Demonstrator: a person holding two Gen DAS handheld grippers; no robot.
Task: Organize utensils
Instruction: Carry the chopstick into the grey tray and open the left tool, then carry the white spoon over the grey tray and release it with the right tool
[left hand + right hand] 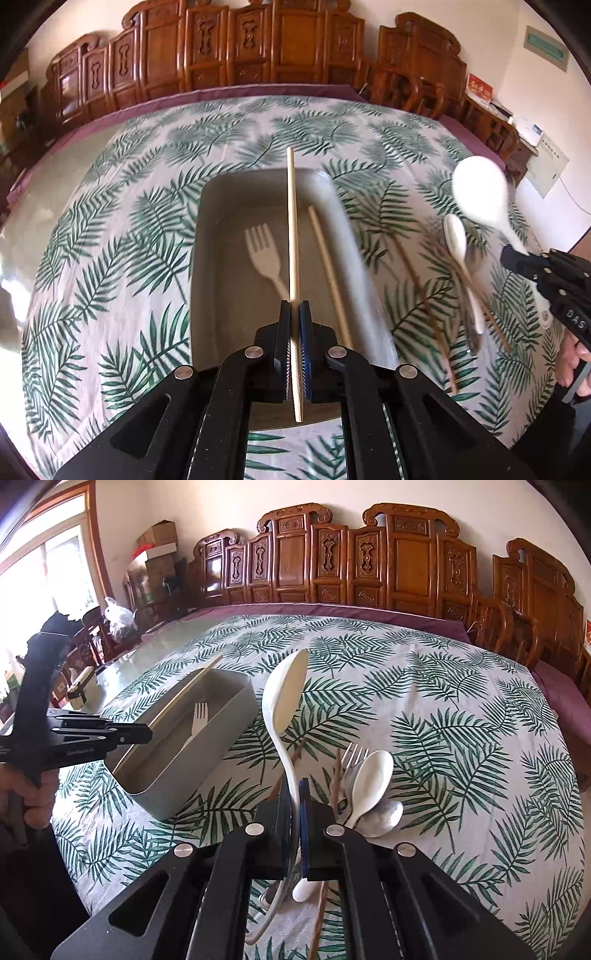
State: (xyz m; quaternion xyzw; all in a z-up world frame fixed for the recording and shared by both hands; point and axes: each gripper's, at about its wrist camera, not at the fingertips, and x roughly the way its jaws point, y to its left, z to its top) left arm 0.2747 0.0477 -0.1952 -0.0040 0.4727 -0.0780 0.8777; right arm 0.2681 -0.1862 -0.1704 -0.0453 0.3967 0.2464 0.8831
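My left gripper (294, 306) is shut on a pale wooden chopstick (291, 221) and holds it above the grey rectangular box (207, 236). A white plastic fork (264, 254) and a second pale chopstick (328, 273) lie in the box. My right gripper (294, 786) is shut on a large white spoon (284, 698), held in the air right of the box (207, 746); it also shows in the left wrist view (480, 192). A small white spoon (369, 782), a metal fork (352, 757), a metal spoon (384, 818) and brown chopsticks (336, 775) lie on the cloth.
The table wears a leaf-print cloth (461, 738) over a purple one (406, 618). Carved wooden chairs (369, 568) line the far edge. Bare glass tabletop (147, 646) lies to the left. The left gripper body (74, 734) hangs beside the box.
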